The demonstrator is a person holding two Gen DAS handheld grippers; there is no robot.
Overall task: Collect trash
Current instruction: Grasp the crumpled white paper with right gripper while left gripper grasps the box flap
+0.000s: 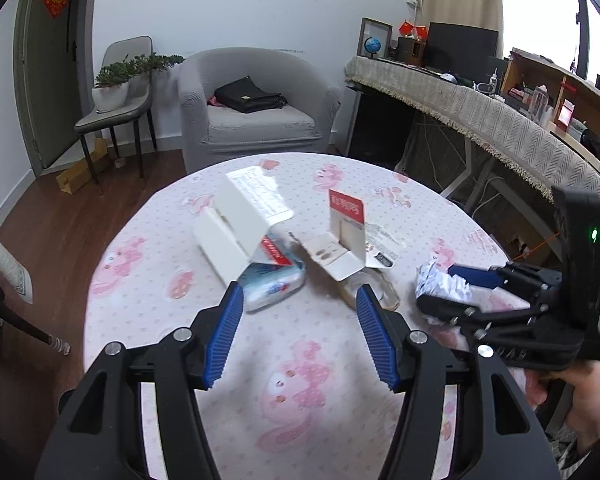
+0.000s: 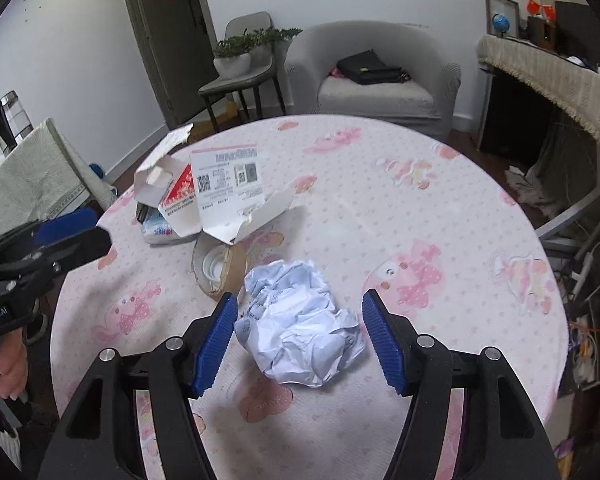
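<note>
1. Landmark: crumpled paper ball (image 2: 300,320), lying on the round table (image 2: 460,200) on the near-right part of its top.
2. Right gripper (image 2: 298,340): fingers wide, straddling the ball; left pad about touching it, right pad clear. Nothing held.
3. Left gripper (image 1: 300,332): fingers wide, empty, well left of the ball, aimed at the opened boxes (image 1: 240,220) and tape roll (image 1: 374,286).
4. Judgement: right hand nearer; ball roughly round, so closing straight should take it.
</note>
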